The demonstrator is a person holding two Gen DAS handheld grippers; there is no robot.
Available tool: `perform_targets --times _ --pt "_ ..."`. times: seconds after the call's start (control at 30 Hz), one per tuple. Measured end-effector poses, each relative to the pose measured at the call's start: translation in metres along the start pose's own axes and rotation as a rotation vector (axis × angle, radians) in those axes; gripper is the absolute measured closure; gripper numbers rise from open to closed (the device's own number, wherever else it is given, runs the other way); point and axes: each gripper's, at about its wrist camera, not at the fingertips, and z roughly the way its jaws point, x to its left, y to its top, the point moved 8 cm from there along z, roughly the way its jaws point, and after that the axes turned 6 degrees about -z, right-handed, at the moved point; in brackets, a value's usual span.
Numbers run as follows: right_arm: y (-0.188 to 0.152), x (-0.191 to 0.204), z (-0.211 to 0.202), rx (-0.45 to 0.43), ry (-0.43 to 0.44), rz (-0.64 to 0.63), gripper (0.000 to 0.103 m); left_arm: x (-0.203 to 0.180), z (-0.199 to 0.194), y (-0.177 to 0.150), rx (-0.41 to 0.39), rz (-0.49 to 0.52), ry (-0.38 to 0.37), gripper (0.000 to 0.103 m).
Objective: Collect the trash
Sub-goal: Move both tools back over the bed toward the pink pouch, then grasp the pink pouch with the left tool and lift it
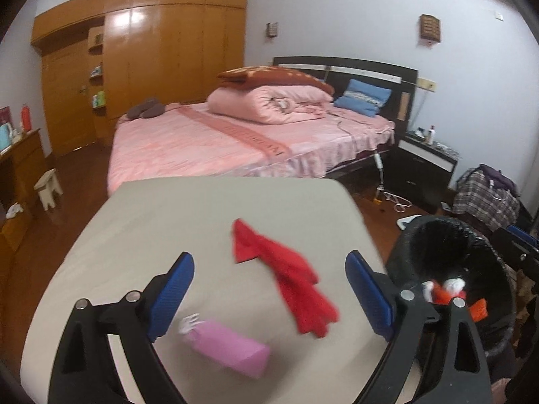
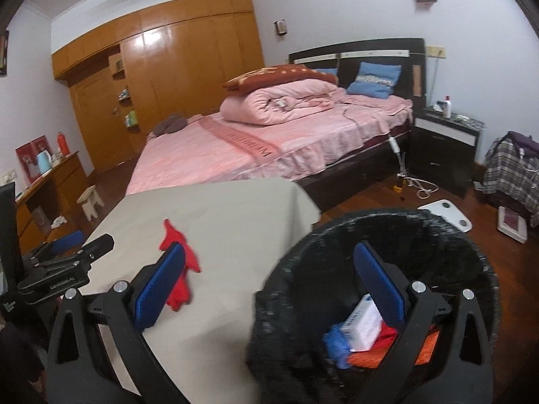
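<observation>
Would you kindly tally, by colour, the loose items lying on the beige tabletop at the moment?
Red: 1, a crumpled red plastic wrapper
Pink: 1, a pink rectangular packet with a white end
Total: 2 on the beige tabletop

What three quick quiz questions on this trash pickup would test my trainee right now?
1. True or false: the red cloth lies inside the bin.
2. Which item lies nearest the left tongs: A) pink packet, B) blue pillow?
3. Fill in: both tongs are ___.

Key: 1 false, it lies on the table. 2 A. 3 open; the right tongs hold nothing.
</observation>
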Motion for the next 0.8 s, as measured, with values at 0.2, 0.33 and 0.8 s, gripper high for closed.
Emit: perform_targets --times 0.2,0.33,0.8 --pt "-0.001 0.033 0.011 0.009 0.046 -0.033 0.006 0.037 0.001 -0.017 0.032 -0.023 0.056 0.013" --pt "-0.003 0.046 0.019 0.016 0.065 -0.04 0.006 0.056 0.007 -0.033 0.063 -0.039 0.086 0.013" --pt "-0.025 0.08 0.046 0.073 0.093 -0.108 0.006 0.083 0.047 -0.082 0.188 -0.105 0.119 0.014"
